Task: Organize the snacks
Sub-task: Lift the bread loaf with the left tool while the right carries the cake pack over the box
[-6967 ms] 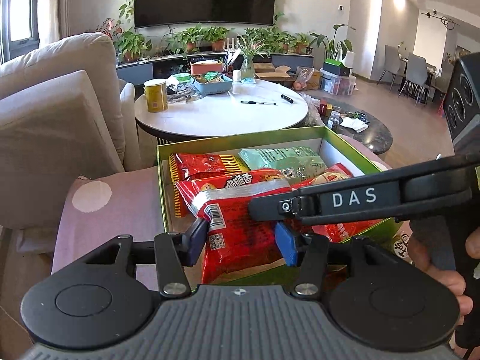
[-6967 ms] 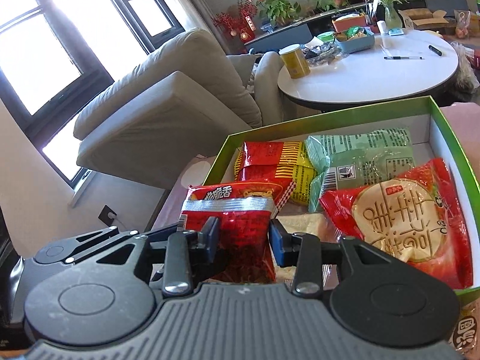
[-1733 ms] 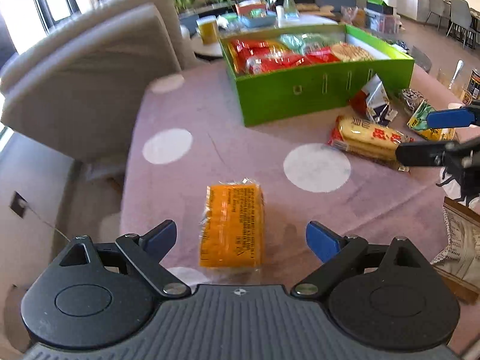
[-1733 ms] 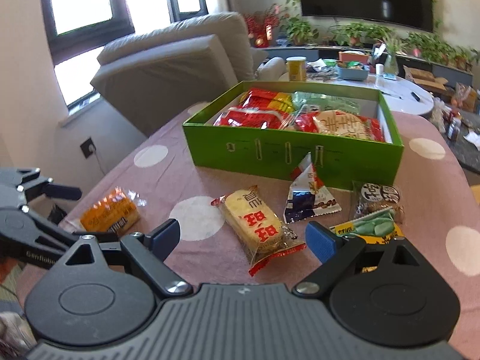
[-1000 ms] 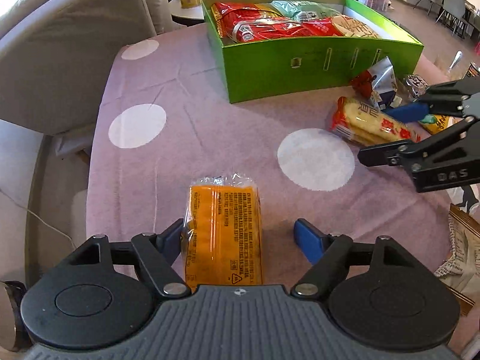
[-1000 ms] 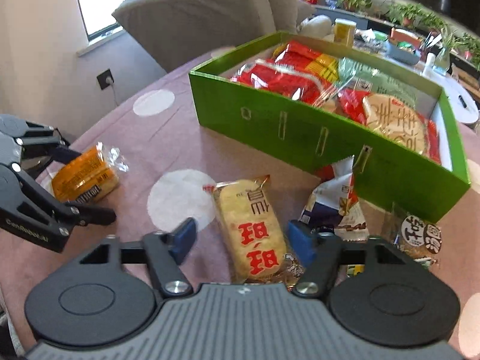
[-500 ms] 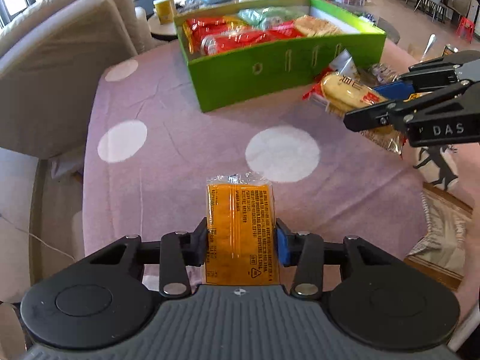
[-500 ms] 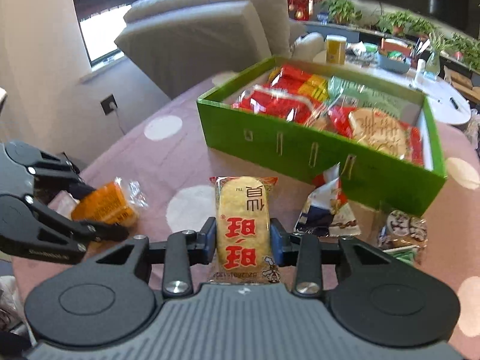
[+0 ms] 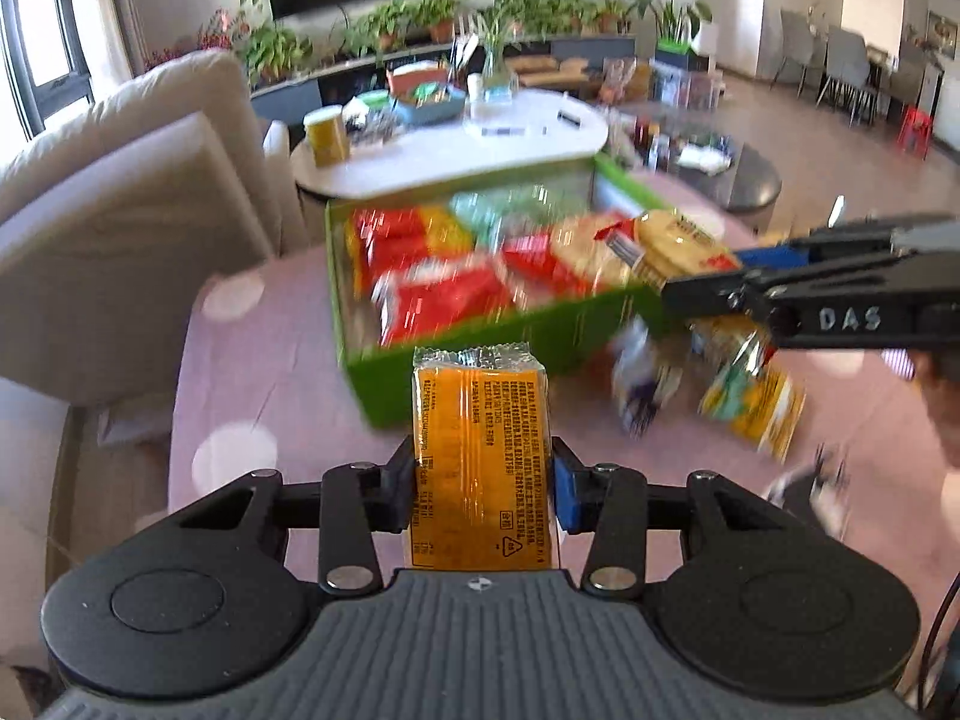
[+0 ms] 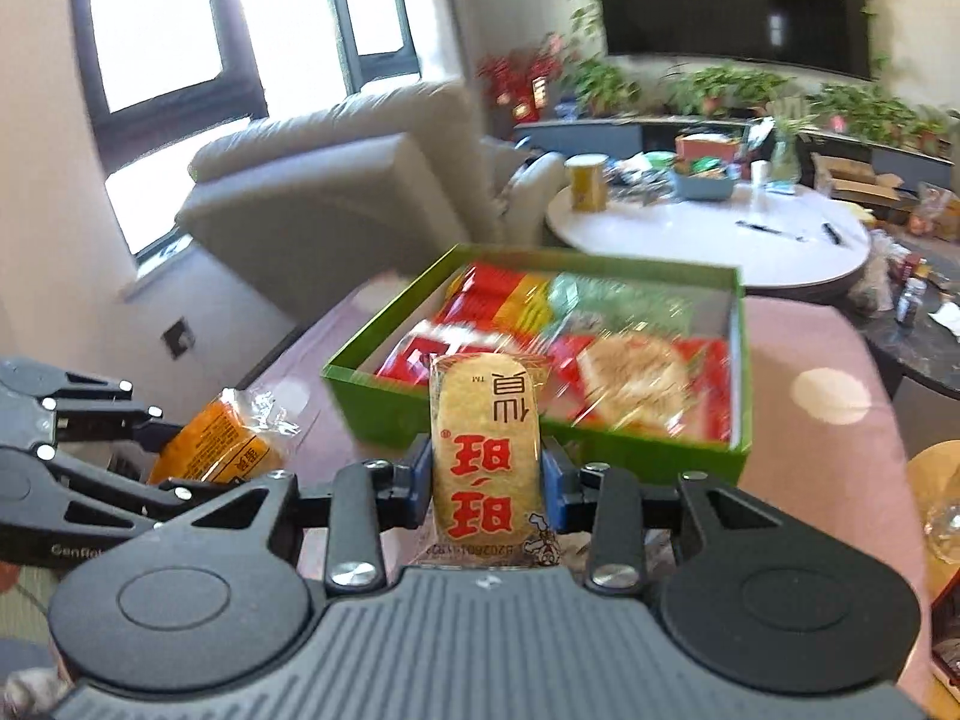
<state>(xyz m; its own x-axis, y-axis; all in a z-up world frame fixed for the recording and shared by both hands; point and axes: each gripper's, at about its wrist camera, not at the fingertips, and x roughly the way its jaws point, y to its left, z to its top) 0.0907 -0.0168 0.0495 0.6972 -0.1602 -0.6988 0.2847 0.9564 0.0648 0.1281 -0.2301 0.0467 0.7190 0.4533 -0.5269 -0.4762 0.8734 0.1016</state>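
- We see the left gripper (image 9: 483,483) closed on an orange snack pack (image 9: 480,462), which stands upright between its fingers with its long axis running forward along them.
- The right gripper (image 10: 487,486) is closed on a rice cracker pack (image 10: 486,450) with red characters, gripped across its short width, its long axis likewise pointing ahead.
- The green box (image 10: 420,408) lies straight ahead of both grippers and below them; its open top faces up and its near wall is the first edge either pack must cross.
- From the left wrist view, the box (image 9: 456,354) begins just beyond the tip of the orange snack pack, a little right of centre; the right gripper (image 9: 708,294) reaches in from the right, and its pack (image 9: 672,246) appears already to overhang the near right corner of the box.
- We judge the right gripper to be the nearer to release; the left has further to travel forward.
- The box already holds red, yellow and green bags (image 10: 510,300) lying flat, so we judge that each new pack must be laid on top or into whatever gap remains. Motion blur hides where such a gap lies.
- Loose packets (image 9: 750,402) lie on the pink-clothed worktop (image 9: 270,360) to the right of the left gripper, just outside the box's near wall.
- From the right wrist view, the left gripper (image 10: 168,432) sits to the left and slightly behind, well apart from the box.
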